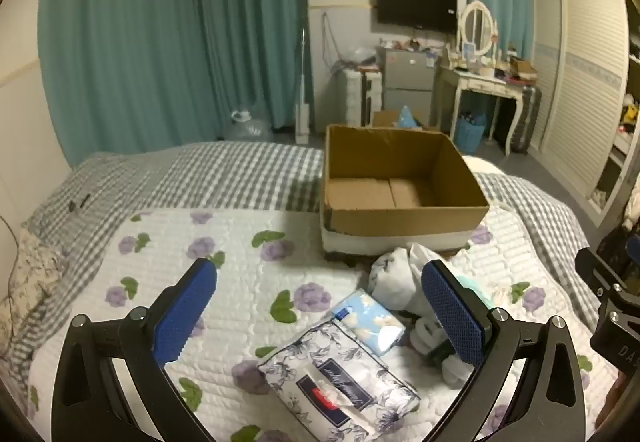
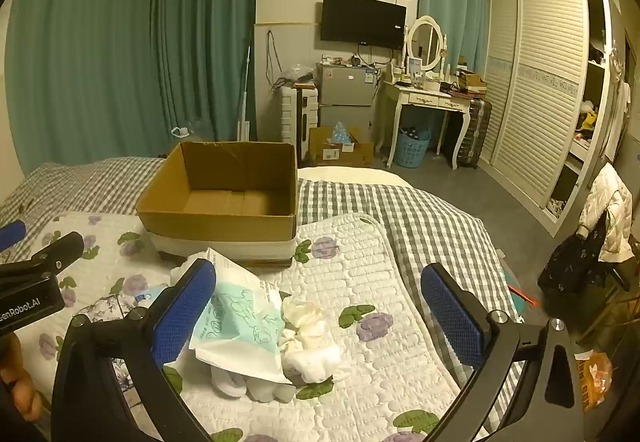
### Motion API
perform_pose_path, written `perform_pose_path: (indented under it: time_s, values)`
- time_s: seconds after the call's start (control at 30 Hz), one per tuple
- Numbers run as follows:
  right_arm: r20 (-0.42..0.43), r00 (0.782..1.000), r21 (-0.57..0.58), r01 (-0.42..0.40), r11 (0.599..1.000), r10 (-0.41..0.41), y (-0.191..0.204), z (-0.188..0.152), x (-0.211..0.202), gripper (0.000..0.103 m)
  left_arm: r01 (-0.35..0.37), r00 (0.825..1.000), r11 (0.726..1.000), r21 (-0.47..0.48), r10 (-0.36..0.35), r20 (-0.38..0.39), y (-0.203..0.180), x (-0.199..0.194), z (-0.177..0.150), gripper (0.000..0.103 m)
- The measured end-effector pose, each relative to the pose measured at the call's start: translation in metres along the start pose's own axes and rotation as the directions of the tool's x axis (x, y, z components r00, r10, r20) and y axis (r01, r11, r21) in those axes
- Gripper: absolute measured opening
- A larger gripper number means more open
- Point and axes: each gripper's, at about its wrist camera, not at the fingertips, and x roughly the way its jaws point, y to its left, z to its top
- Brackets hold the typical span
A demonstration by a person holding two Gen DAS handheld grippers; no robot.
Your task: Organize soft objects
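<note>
Left wrist view: my left gripper has its jaws wide apart, holding nothing. Floral tissue pack sits low centre between my fingers, blue tissue pack touching its upper right edge, white crumpled bag above that. Empty cardboard box at centre right, on the flowered quilt. Risks, as I judge them: the slick wrap could slide out of a shallow pinch, and a loose tissue sticks out of the slot and may snag. Script on the dark label is upside down, unreadable.

Right wrist view: my right gripper also spread open, empty. Teal-printed bag touches my left finger; white socks and cloths bunched low centre, box upper left of centre. Closing here probably grabs several limp pieces at once, some dropping before the box. Bag print too small to read. Left tool at frame left reads "enRobot.AI", start cut off.
</note>
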Motion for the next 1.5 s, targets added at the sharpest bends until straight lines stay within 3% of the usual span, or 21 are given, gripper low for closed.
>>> perform_pose_path:
  time_s: [0.6,1.5]
  values:
    - [-0.015,1.0,0.012,0.009,1.0,-0.009,-0.002,-0.001,0.003,0.103,0.008,1.0,1.0,0.0,-0.008,0.015,0.002,0.0,0.006,0.103]
    - [-0.004,0.997,0.009,-0.076,0.997,0.076,0.003,0.0,0.0,0.103,0.005,1.0,1.0,-0.009,-0.004,0.026,0.004,0.005,0.003,0.103]
